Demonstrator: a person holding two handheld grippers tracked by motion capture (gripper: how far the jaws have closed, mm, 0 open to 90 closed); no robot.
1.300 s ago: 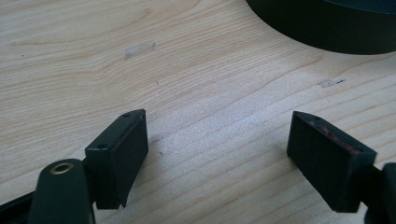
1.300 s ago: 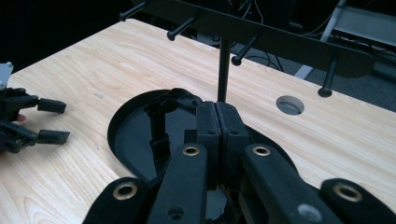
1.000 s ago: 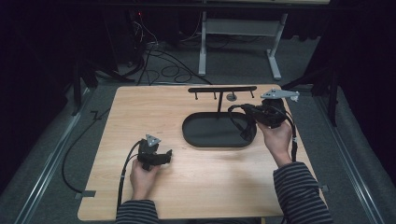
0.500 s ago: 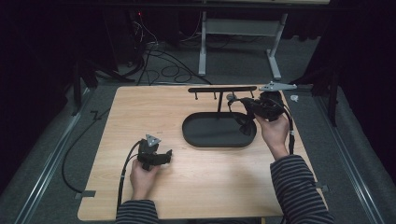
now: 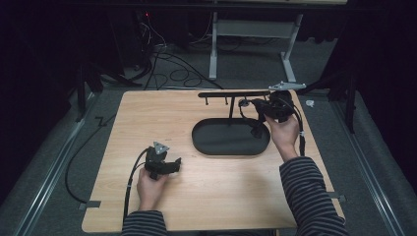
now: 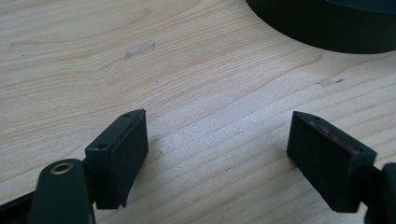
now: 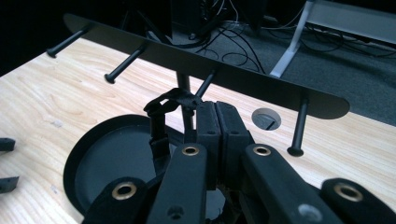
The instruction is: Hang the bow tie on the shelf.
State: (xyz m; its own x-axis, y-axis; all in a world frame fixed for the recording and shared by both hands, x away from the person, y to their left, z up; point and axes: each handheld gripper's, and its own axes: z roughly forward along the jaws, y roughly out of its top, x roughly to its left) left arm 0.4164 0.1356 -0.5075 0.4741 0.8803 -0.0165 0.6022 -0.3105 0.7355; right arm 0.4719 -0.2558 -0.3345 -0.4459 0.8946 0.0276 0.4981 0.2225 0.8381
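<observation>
Since the black strap hangs limp and light, the right hand-held gripper, clenched on its looped end, holds it best there.

A lab or test room: a bare wooden table on dark carpet, loose cables and a desk frame at the frame's top.

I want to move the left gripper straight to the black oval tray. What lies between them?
Bare wooden tabletop, seen in the high view, between left gripper and tray.
</observation>
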